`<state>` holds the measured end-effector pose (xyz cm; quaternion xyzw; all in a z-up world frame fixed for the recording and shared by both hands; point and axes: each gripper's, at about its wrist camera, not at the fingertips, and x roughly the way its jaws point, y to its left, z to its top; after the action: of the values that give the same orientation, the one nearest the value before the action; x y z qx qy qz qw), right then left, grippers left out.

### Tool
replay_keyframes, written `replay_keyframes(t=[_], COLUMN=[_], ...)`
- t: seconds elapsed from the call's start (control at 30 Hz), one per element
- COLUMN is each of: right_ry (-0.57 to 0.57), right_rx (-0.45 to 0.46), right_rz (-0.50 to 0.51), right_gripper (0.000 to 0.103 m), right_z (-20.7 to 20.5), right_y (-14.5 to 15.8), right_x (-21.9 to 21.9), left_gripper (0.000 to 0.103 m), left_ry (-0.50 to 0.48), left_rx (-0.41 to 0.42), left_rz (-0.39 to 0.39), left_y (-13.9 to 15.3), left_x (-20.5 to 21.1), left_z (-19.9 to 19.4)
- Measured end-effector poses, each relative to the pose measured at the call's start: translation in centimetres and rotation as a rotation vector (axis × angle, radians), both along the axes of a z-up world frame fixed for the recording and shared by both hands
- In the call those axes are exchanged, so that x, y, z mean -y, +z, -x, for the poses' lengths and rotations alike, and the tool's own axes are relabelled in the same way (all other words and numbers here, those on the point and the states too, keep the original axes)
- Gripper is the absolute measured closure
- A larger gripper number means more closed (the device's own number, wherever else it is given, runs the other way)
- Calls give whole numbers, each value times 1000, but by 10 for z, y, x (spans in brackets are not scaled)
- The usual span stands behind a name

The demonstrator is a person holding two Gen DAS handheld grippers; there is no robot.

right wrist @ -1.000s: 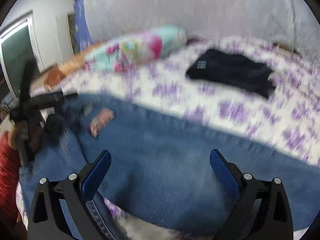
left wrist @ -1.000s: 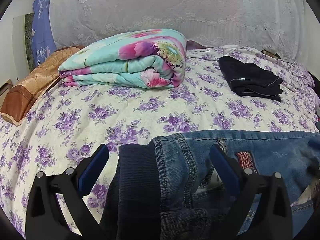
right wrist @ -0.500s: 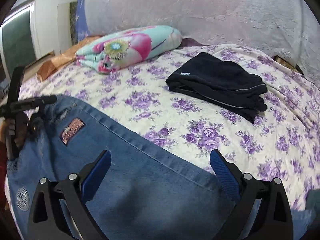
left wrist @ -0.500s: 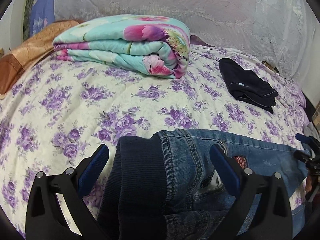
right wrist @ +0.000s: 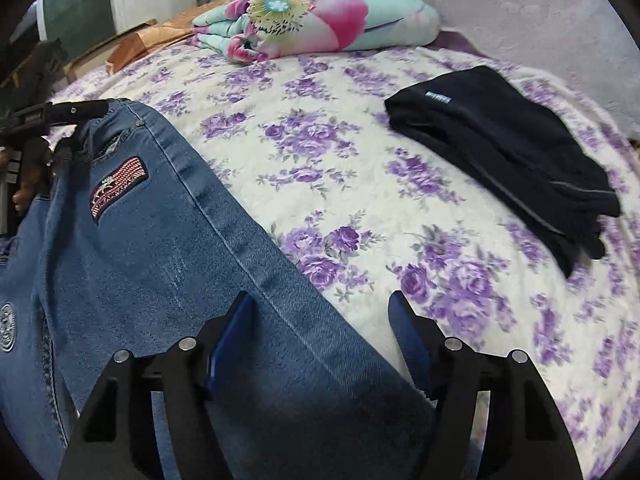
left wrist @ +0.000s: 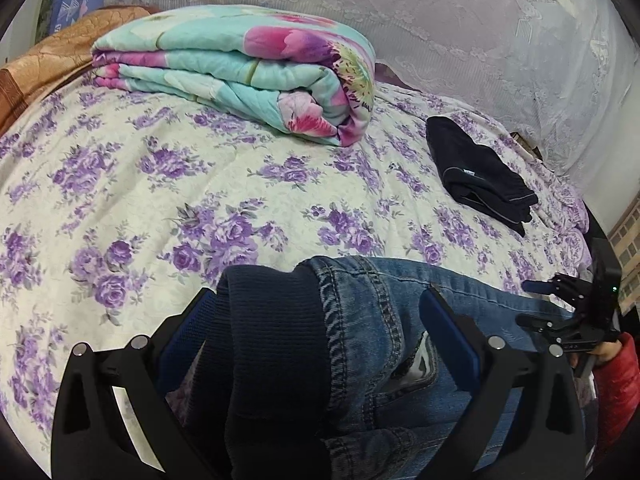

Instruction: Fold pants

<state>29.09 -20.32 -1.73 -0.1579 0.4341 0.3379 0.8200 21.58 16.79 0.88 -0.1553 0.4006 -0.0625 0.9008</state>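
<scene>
Blue jeans [right wrist: 132, 280] spread across the lower left of the right-wrist frame on a purple-flowered bedspread [right wrist: 340, 160], waistband at lower centre of the left-wrist frame between the wide-apart, non-pressing fingers of the left gripper [left wrist: 320, 332]. Right gripper [right wrist: 320, 336] at lower centre, jaws closing over a denim leg without yet pinching it. Folded floral quilt [left wrist: 248, 68] upper centre, dark folded garment [right wrist: 508, 148] at right.

No legible text; labels too blurry
</scene>
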Motion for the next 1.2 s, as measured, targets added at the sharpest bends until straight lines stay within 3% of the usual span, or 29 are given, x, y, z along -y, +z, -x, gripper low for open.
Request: replay_keyframes(t=[0.1, 0.27, 0.33, 0.57, 0.6, 0.77, 0.9, 1.03, 1.2], right_ry=[-7, -4, 9, -5, -20, -54, -81, -93, -99], right_rx=[-30, -8, -21, 12, 25, 120, 213, 314, 373], right_rz=[-55, -27, -24, 29, 31, 48, 28, 32, -14], right_gripper=[31, 35, 43, 92, 94, 95, 95, 96, 96], right_z=[-4, 0, 1, 18, 23, 56, 96, 145, 200], right_y=[-5, -2, 0, 11, 16, 44, 73, 92, 107], right_x=[7, 2, 1, -11, -10, -14, -14, -17, -17], left_gripper=[5, 5, 5, 5, 5, 39, 56, 81, 80], left_ry=[-4, -5, -5, -12, -10, 34, 45, 44, 21], left_rx=[-8, -8, -7, 0, 12, 51, 107, 172, 217], left_rz=[-1, -2, -2, 14, 21, 45, 113, 153, 228], left_y=[-2, -2, -2, -2, -1, 5, 12, 23, 28], left_x=[1, 0, 0, -2, -3, -14, -28, -35, -42], left_z=[-2, -3, -3, -4, -3, 2, 11, 25, 42])
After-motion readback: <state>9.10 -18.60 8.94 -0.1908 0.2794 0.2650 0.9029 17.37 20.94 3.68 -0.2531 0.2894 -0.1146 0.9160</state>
